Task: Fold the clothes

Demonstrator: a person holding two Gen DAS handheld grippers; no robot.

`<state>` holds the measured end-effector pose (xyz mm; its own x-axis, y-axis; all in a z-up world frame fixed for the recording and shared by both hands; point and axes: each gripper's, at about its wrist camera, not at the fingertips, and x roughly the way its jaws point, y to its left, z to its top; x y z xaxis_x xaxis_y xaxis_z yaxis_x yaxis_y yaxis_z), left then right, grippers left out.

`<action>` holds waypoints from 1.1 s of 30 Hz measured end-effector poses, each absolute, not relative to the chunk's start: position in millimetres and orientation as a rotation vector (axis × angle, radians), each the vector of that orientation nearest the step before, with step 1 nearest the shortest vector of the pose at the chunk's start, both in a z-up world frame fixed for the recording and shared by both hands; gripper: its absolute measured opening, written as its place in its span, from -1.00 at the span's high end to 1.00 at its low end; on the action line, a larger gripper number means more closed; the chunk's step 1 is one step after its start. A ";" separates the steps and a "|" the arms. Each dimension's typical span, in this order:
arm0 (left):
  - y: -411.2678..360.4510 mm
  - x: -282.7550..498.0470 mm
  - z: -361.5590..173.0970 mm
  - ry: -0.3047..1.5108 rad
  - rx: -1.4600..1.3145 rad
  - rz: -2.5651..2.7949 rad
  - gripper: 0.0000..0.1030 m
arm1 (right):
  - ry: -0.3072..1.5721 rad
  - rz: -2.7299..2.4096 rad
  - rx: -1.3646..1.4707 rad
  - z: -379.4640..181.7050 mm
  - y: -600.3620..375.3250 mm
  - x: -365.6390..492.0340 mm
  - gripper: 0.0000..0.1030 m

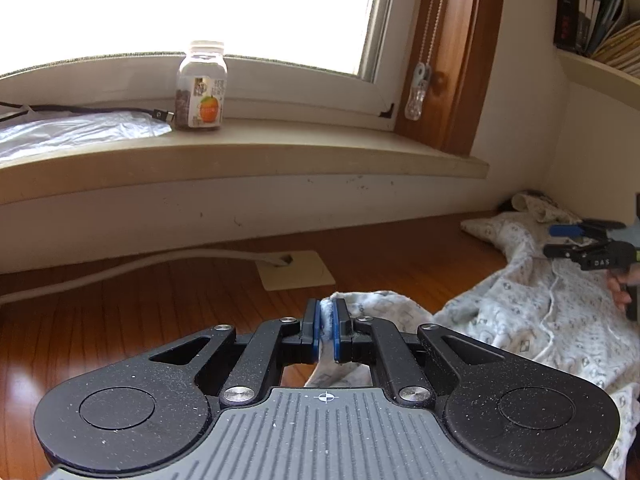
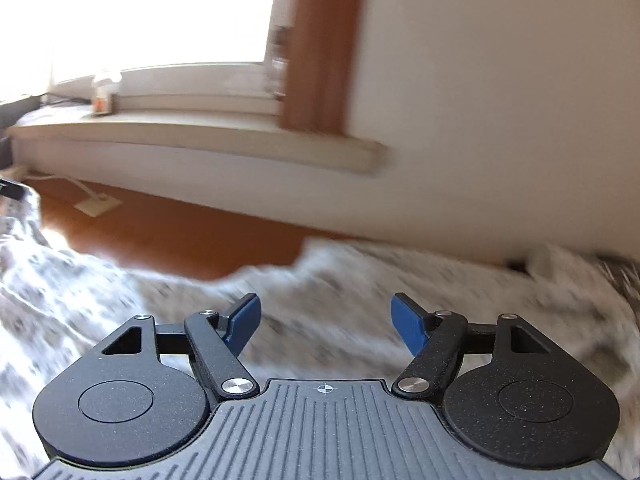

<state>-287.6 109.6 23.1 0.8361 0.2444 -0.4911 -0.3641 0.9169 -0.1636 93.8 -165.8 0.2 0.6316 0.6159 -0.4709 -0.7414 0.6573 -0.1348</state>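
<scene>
Below the window sill, on the wooden bench (image 1: 160,304), lies a pale patterned garment (image 1: 532,312), spread loosely toward the right-hand corner. The left claw (image 1: 327,330) is pinched tight on a bunched edge of it, cloth squeezed between the blue pads. The right claw (image 2: 324,328) hangs just above the cloth with its jaws well apart and nothing between them; its view is smeared, so the fabric under it is hard to read.

The step in hand looks like getting a second hold so the garment can be lifted and laid flat. To do that well, the right claw should seek a matching edge or corner, not the middle of the cloth, and bite a single layer. The left should keep its pinch and hold the fabric lightly taut, so no crease is folded in.

A jar (image 1: 202,88) on the sill carries an orange fruit picture; its print is too small to read. White letters on the right claw read roughly "DAS".
</scene>
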 end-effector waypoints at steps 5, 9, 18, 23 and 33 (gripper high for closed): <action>110.9 -292.9 23.3 0.451 -0.265 0.343 0.87 | 0.506 0.820 -0.463 -10.2 -139.4 113.7 -0.21; 112.9 -297.6 25.8 0.429 -0.270 0.348 0.87 | 0.538 0.801 -0.413 -8.6 -148.9 129.1 0.82; 112.3 -316.0 67.9 0.238 -0.287 0.347 0.87 | 0.236 0.625 -0.310 70.7 -172.9 123.7 0.92; 102.9 -309.6 74.5 0.190 -0.266 0.323 0.88 | 0.144 0.546 -0.302 106.6 -171.5 123.6 0.93; 113.6 -313.6 103.4 0.082 -0.283 0.340 0.88 | -0.018 0.449 -0.261 143.9 -172.3 117.1 0.93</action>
